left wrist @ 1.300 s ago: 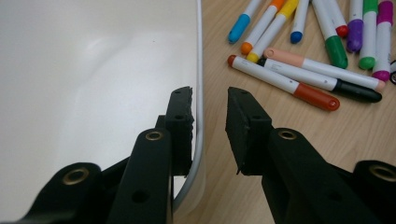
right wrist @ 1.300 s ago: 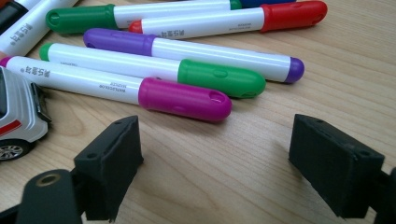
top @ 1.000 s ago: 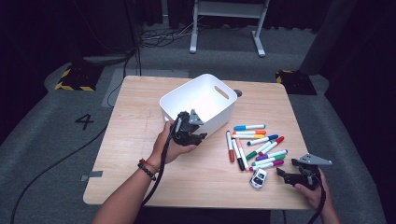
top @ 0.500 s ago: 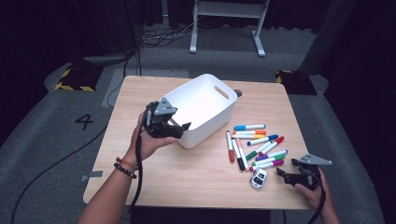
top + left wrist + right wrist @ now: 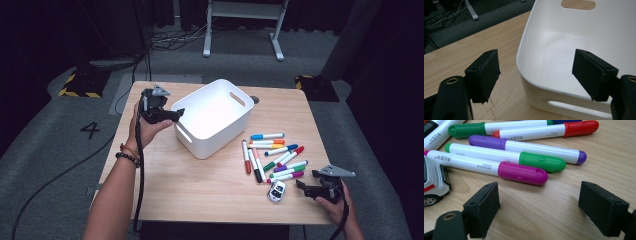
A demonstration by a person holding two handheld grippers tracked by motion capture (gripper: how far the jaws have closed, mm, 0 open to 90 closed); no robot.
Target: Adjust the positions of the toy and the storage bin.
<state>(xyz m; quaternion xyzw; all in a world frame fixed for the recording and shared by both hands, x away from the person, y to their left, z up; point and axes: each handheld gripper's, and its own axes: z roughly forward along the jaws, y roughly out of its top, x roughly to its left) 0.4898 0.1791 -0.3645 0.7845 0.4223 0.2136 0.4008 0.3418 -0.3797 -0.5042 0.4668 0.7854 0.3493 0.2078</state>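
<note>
since the earlier frames the left gripper (image 5: 176,113) has drawn back from the near wall of the white bin (image 5: 212,117) toward the table's left edge, and its jaws have just been opening; they now stand wide apart with nothing pressed between them, and in the left gripper view the bin's rim (image 5: 524,75) runs between the two pads without touching either. the bin sits near the middle of the wooden table (image 5: 200,185), turned at an angle; it is plain white plastic with rounded corners, a slot handle in each end wall and nothing inside. the right gripper (image 5: 300,186) has kept its place at the table's near right corner, jaws apart over bare wood, empty. the markers (image 5: 272,155) lie as before in a loose heap to the right of the bin, white barrels with coloured caps. in the right gripper view the magenta marker (image 5: 489,168) lies nearest the jaws, with a green one (image 5: 506,157) and a purple one (image 5: 529,148) behind it; small print runs along the magenta barrel, of which "marker" can be made out. a small white toy car (image 5: 276,191) rests just left of the right gripper.
</note>
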